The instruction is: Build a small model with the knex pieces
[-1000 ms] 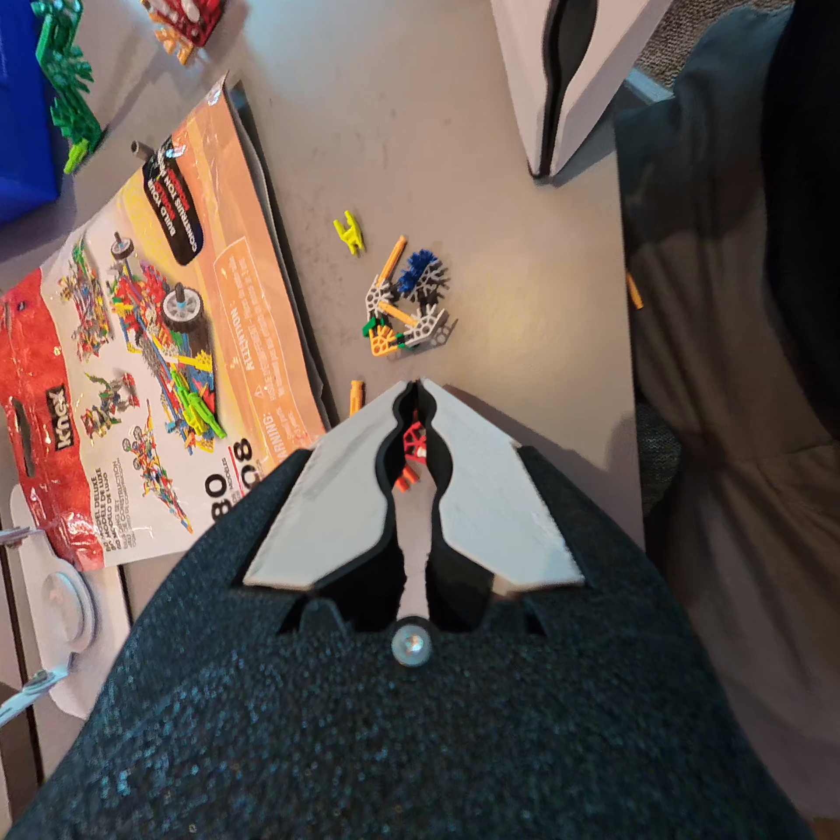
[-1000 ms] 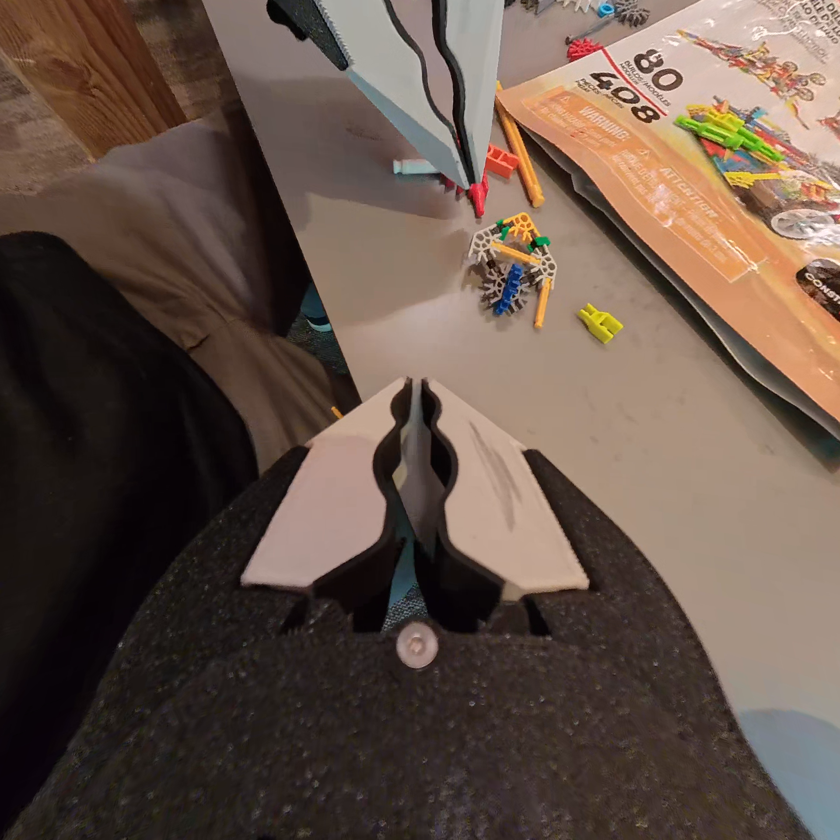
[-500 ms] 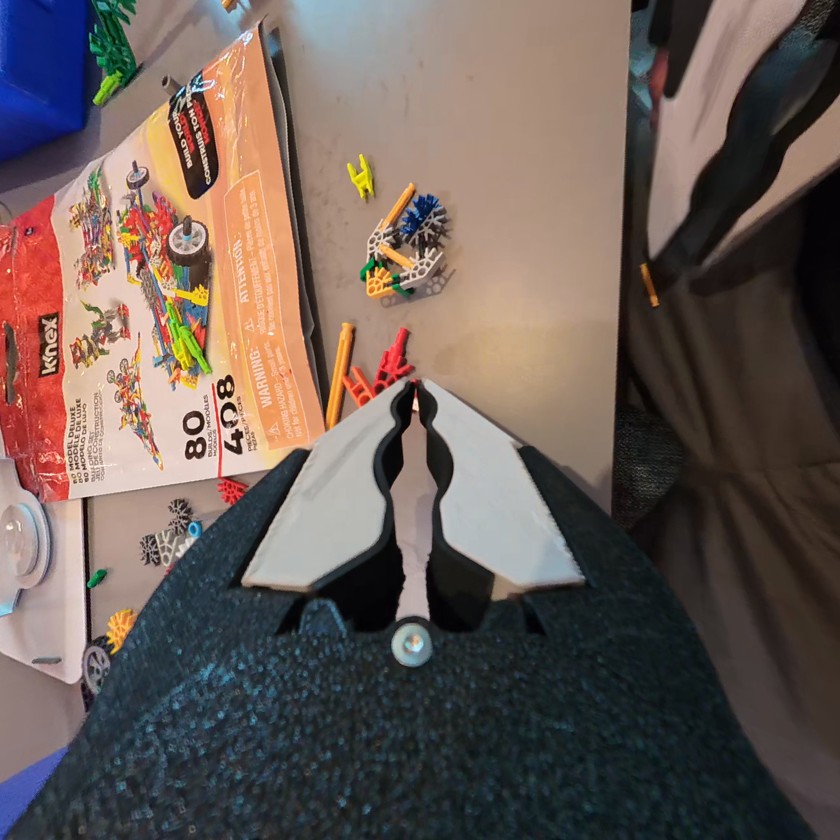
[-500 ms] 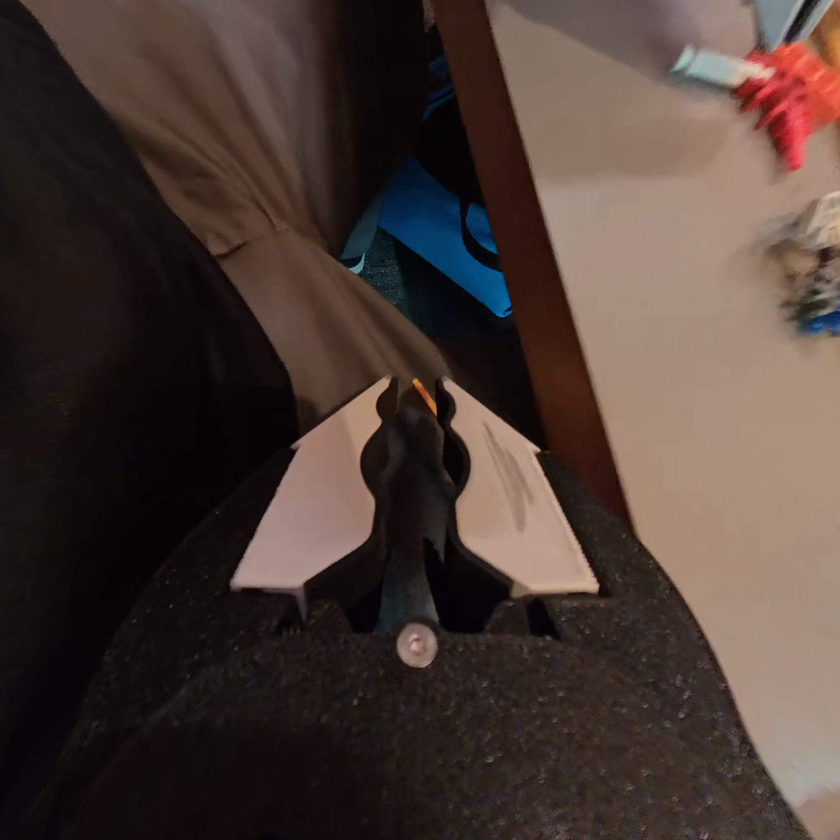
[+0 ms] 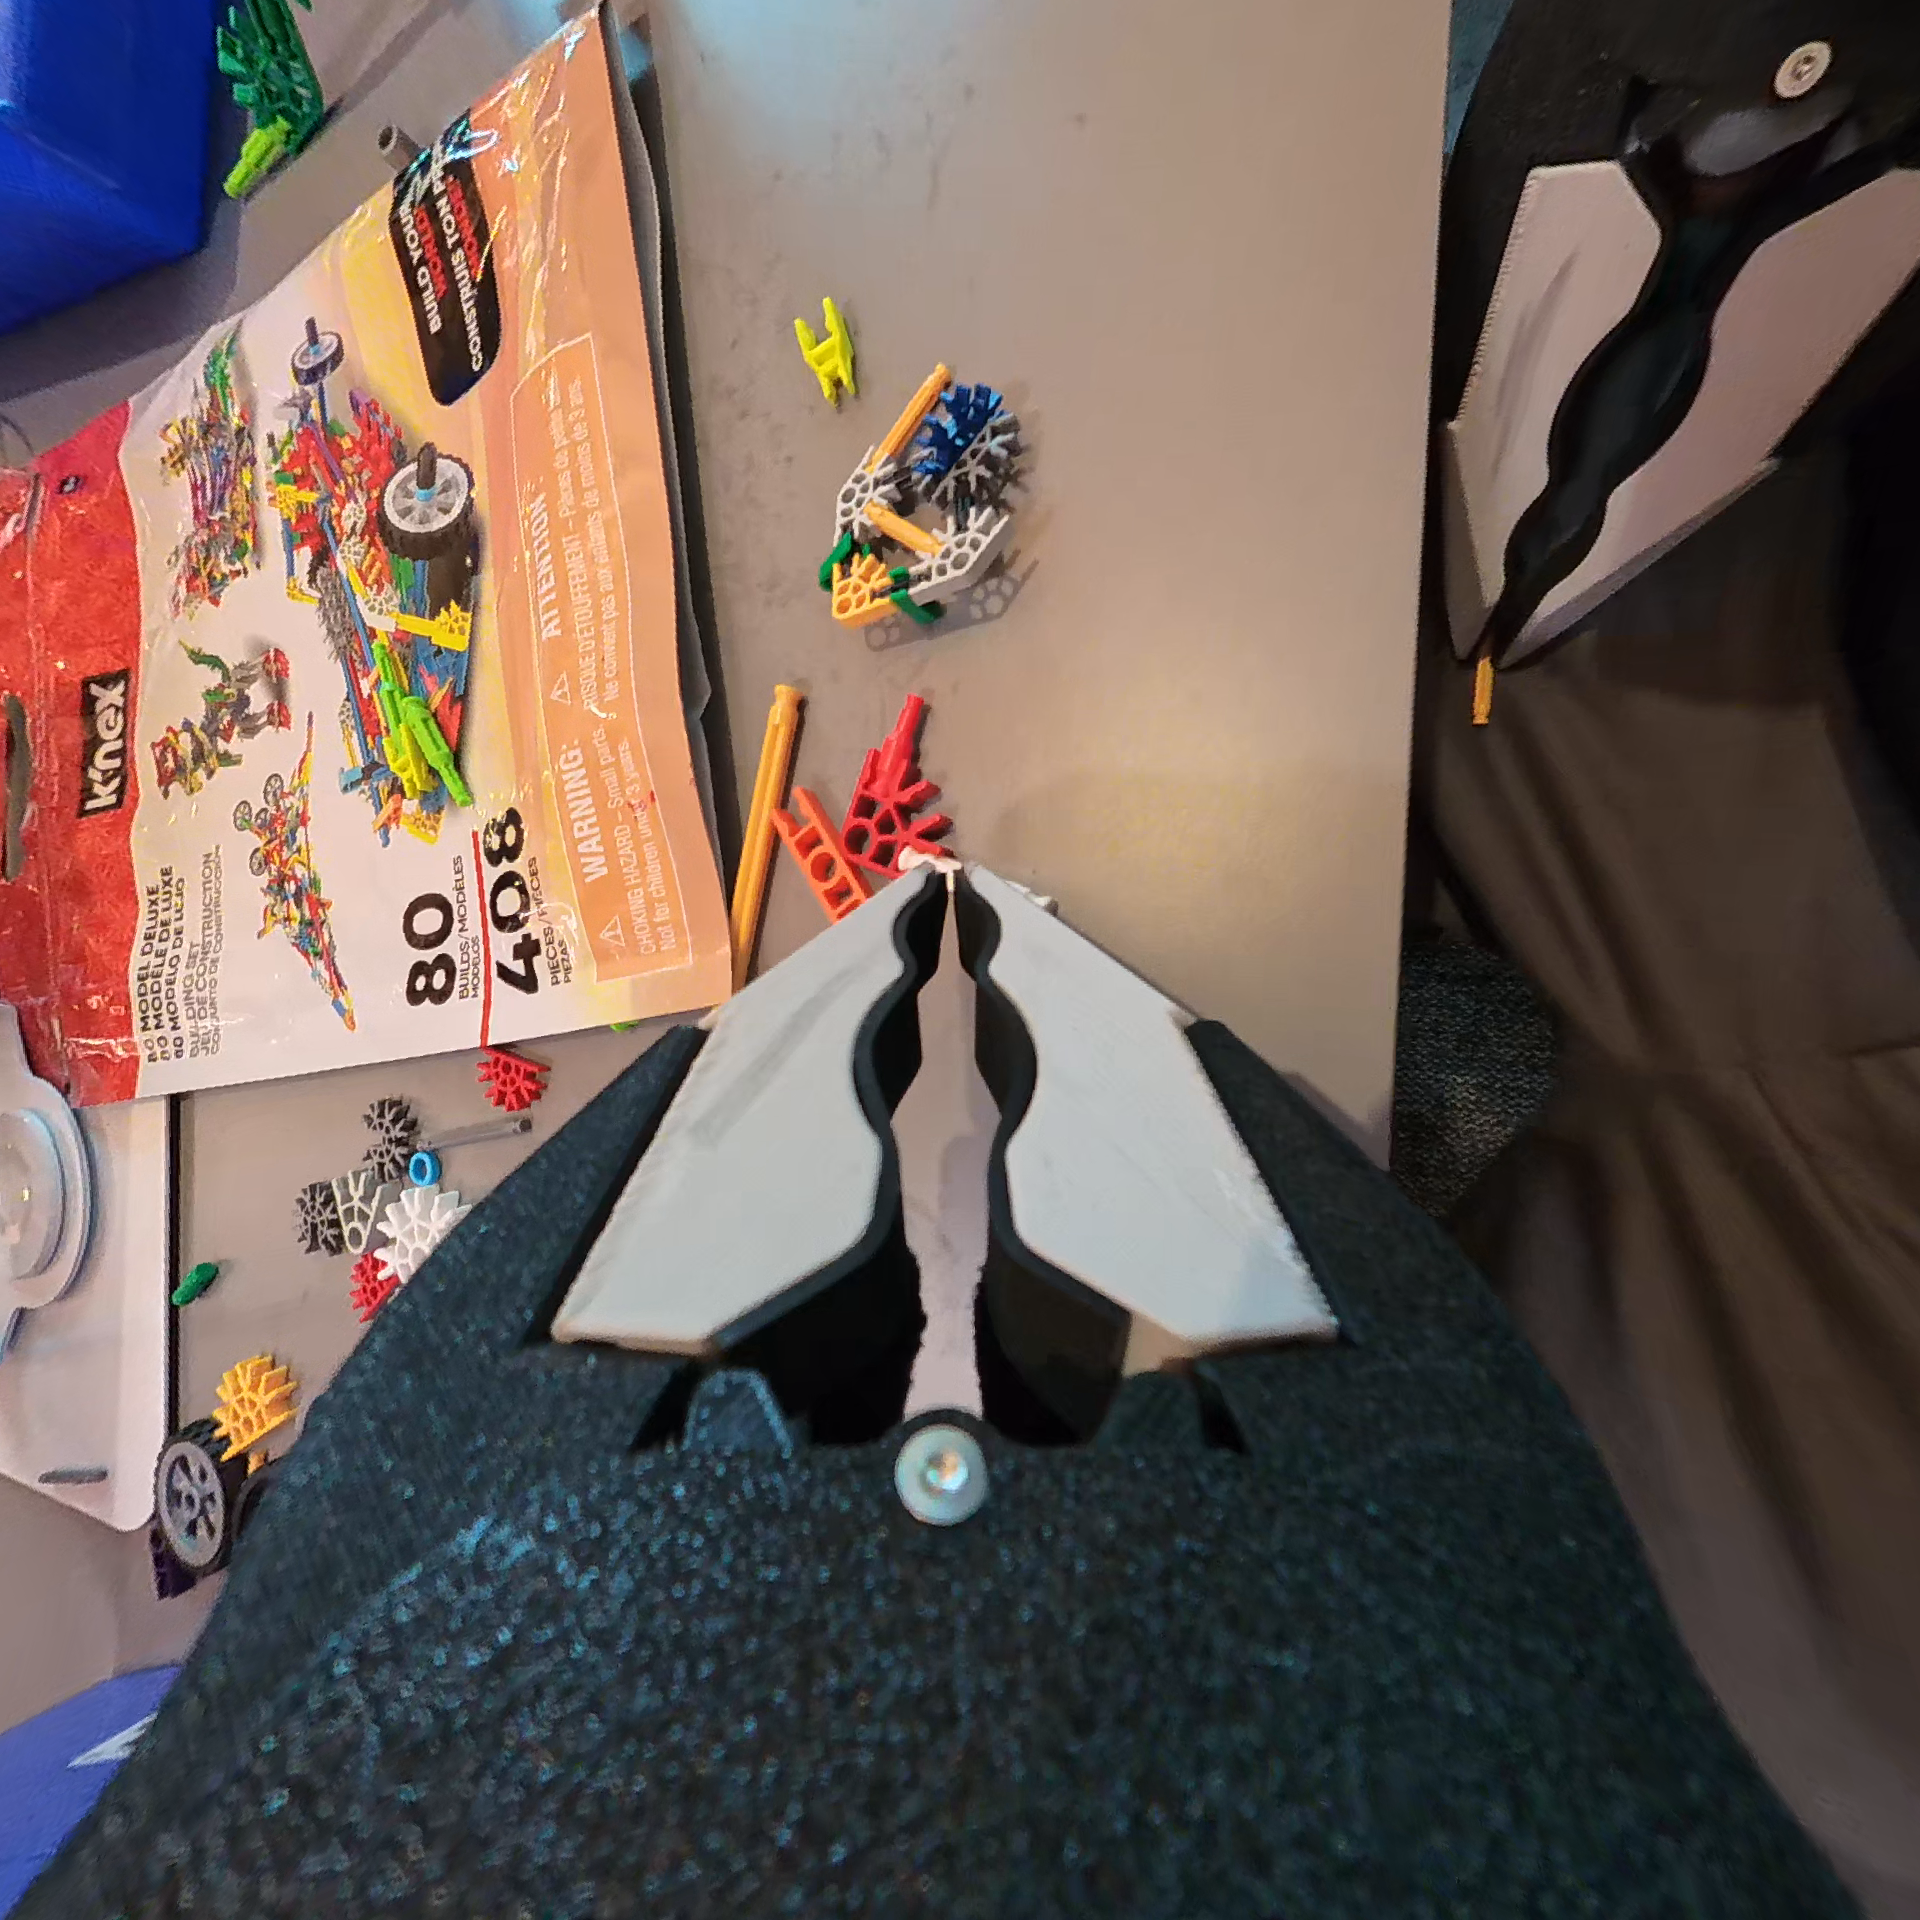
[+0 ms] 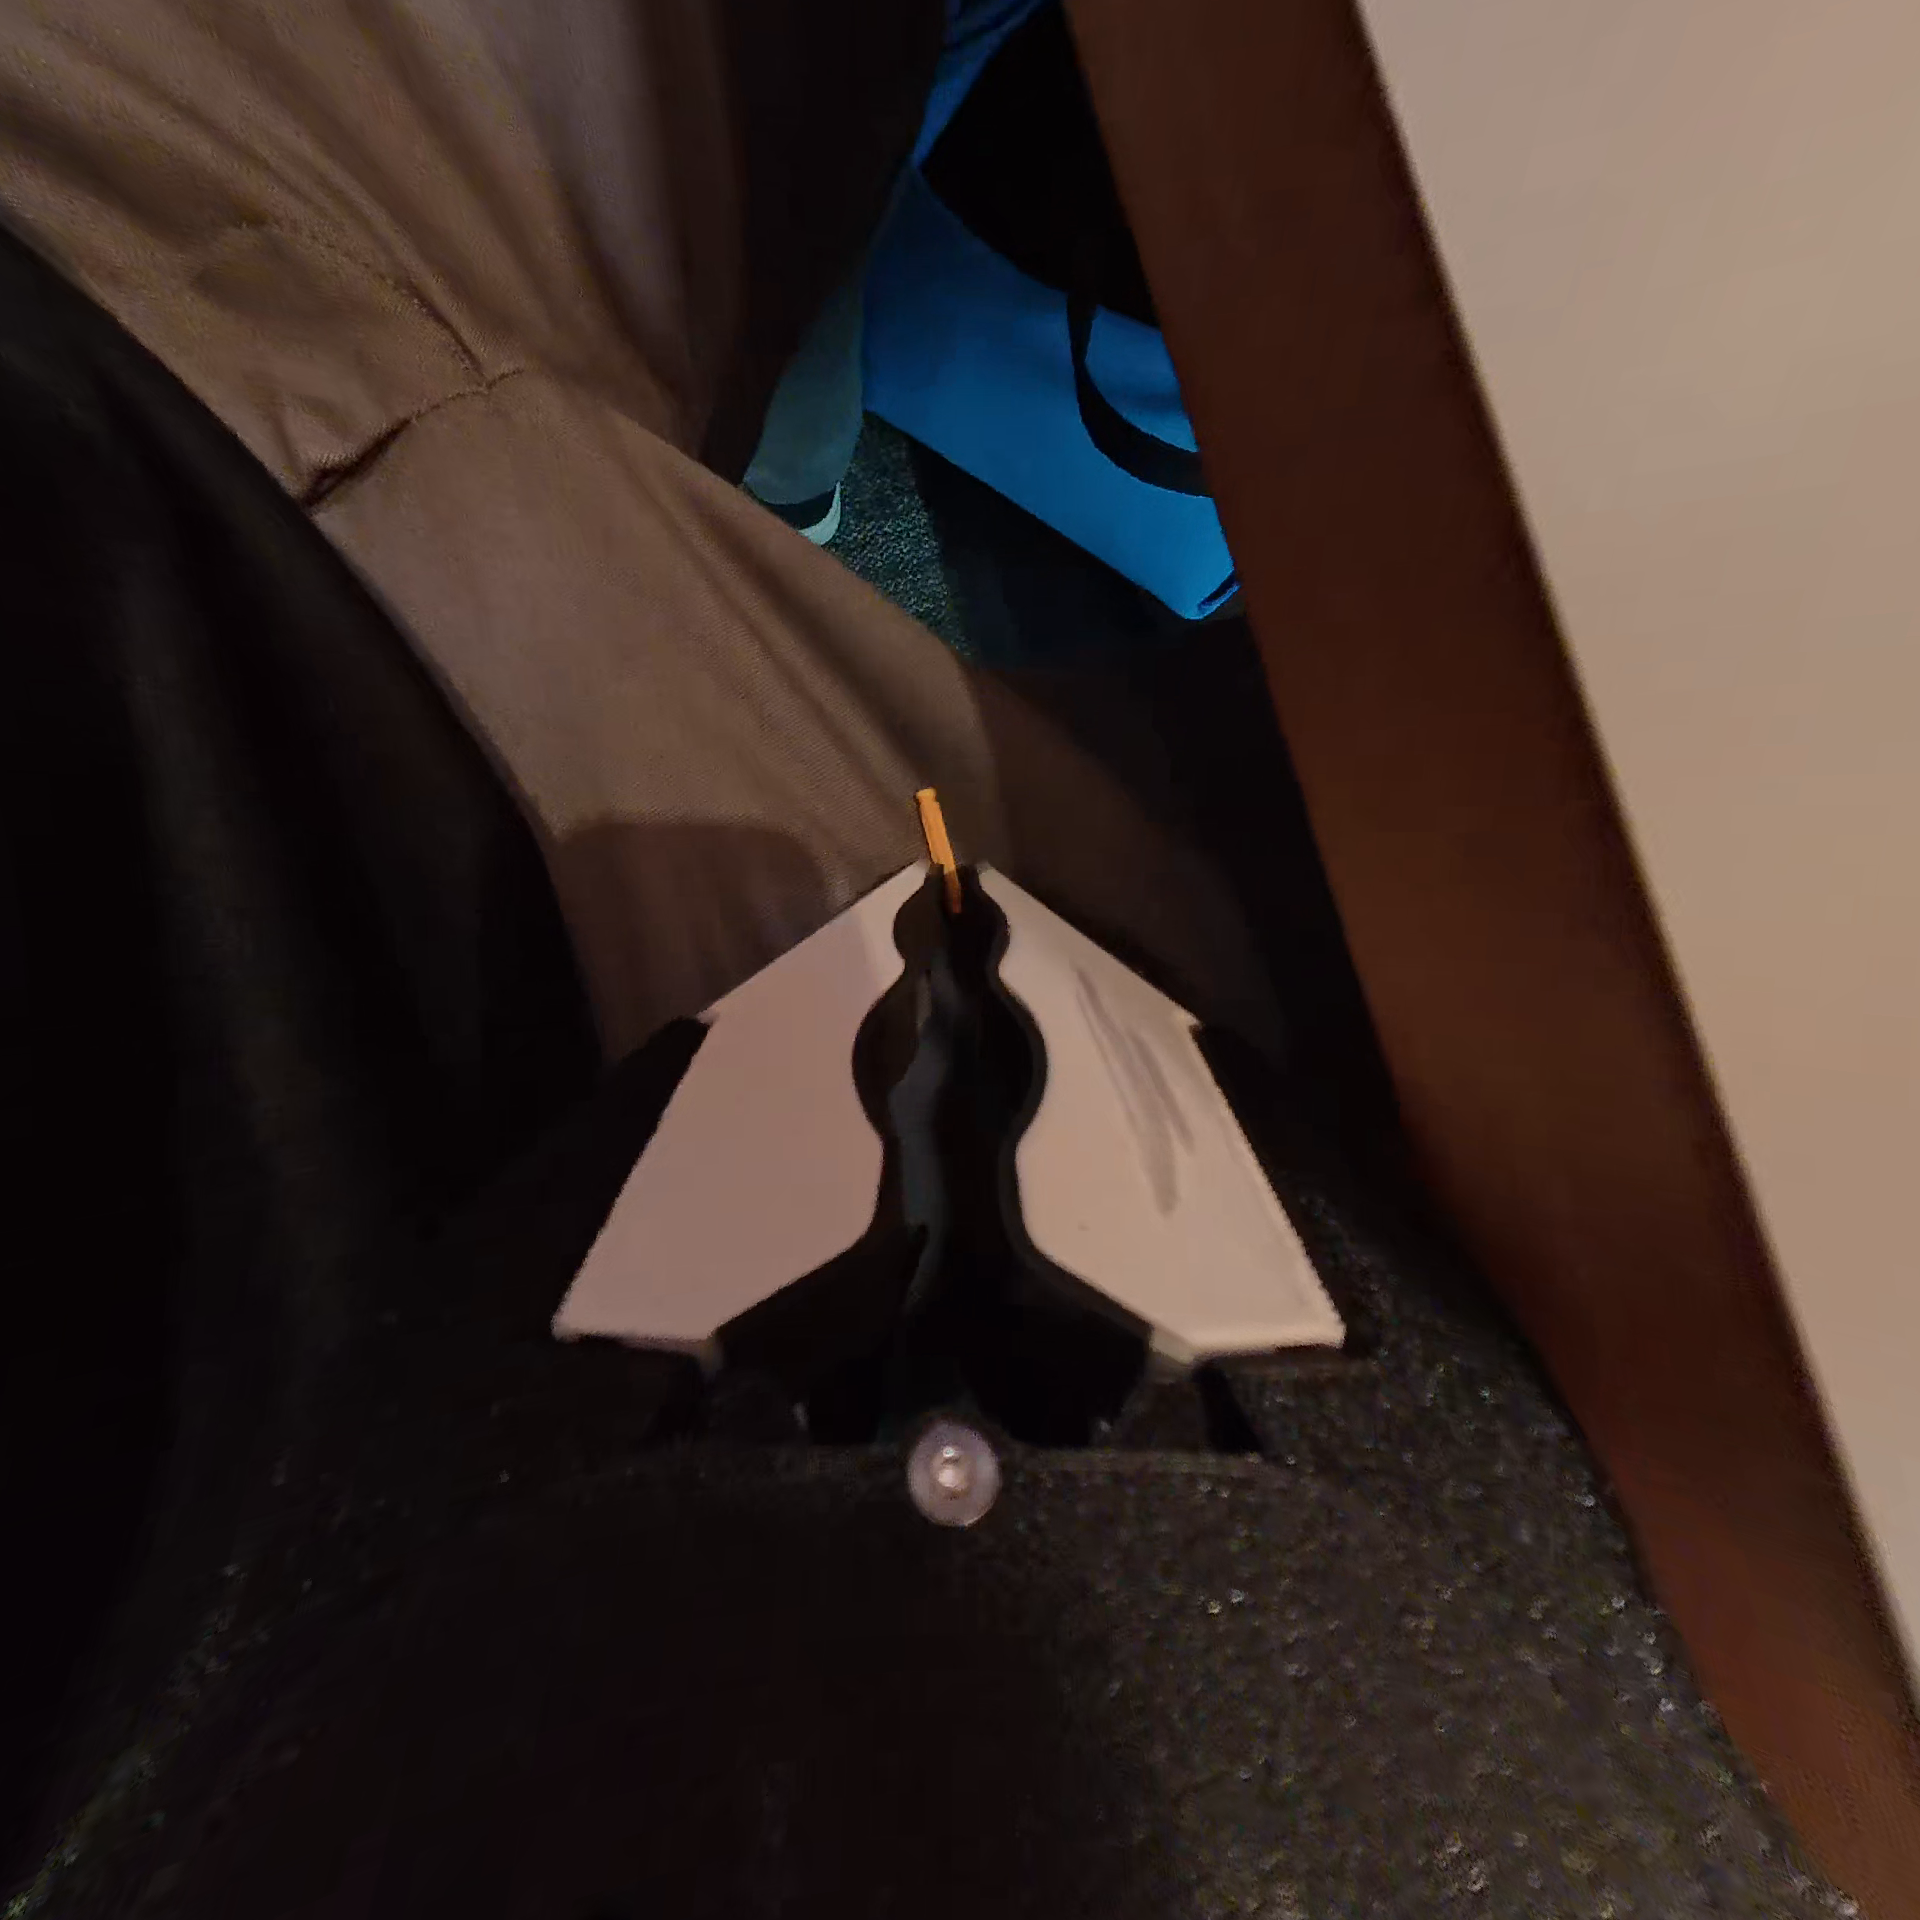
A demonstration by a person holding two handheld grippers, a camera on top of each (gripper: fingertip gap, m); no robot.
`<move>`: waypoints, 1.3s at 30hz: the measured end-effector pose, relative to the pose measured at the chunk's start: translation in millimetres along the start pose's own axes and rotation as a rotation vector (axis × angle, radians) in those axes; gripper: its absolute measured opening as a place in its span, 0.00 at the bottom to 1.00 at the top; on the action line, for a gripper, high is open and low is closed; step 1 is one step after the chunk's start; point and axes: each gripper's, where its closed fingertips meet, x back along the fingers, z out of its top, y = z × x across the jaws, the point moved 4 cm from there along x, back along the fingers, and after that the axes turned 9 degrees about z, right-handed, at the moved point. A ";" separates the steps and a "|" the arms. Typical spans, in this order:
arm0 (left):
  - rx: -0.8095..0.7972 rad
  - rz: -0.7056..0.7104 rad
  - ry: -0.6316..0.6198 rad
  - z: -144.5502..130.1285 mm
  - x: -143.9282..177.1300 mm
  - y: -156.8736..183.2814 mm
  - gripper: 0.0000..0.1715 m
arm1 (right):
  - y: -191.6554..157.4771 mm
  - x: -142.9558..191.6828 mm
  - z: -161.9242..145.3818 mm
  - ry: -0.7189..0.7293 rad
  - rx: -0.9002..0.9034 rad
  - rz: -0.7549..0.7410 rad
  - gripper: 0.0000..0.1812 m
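Observation:
My left gripper [image 5: 940, 883] is shut and empty, low over the grey table [image 5: 1195, 312]. Just past its tips lie a red connector [image 5: 888, 805], an orange connector [image 5: 826, 857] and a long orange rod [image 5: 764, 821]. A small whitish piece shows right at the tips. Farther off sits a small assembly [image 5: 925, 509] of grey, blue, orange and green parts, with a yellow clip [image 5: 828, 348] beyond it. My right gripper [image 6: 951, 878] is off the table edge, over a person's trouser leg [image 6: 623, 644], and is shut on a short orange rod [image 6: 935, 831]. It also shows in the left wrist view [image 5: 1488, 649].
A large printed toy bag [image 5: 343, 623] lies left of the parts. Several loose connectors and a wheel [image 5: 192, 1496] lie at the lower left, green pieces [image 5: 265, 99] and a blue box [image 5: 94, 156] at the top left. A blue bag [image 6: 1039, 395] sits under the table's wooden edge [image 6: 1403, 727]. There is about 15 centimetres between the tips of the two grippers. My left gripper is the nearer one to the yellow clip [image 5: 828, 348]: about 12 centimetres, against 20 centimetres.
My left gripper let go of the red connector and drew back from it. My right gripper left the table, went down past its edge and shut on the short orange rod.

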 end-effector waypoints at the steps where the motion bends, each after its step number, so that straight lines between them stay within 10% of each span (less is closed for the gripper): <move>1: 0.001 -0.002 0.003 -0.1 -0.5 -0.3 0.00 | -0.4 0.1 0.2 0.000 0.001 0.005 0.00; 16: -0.009 0.019 0.080 19.2 3.1 -9.9 0.03 | -16.9 64.4 37.3 0.223 -0.016 0.029 0.00; 23: -0.105 0.028 0.123 42.3 -18.3 -7.6 0.02 | 27.7 125.6 65.3 0.356 -0.086 -0.124 0.00; 39: -0.189 0.001 0.114 49.9 -39.6 16.6 0.00 | 77.8 108.1 63.1 0.214 -0.123 -0.165 0.00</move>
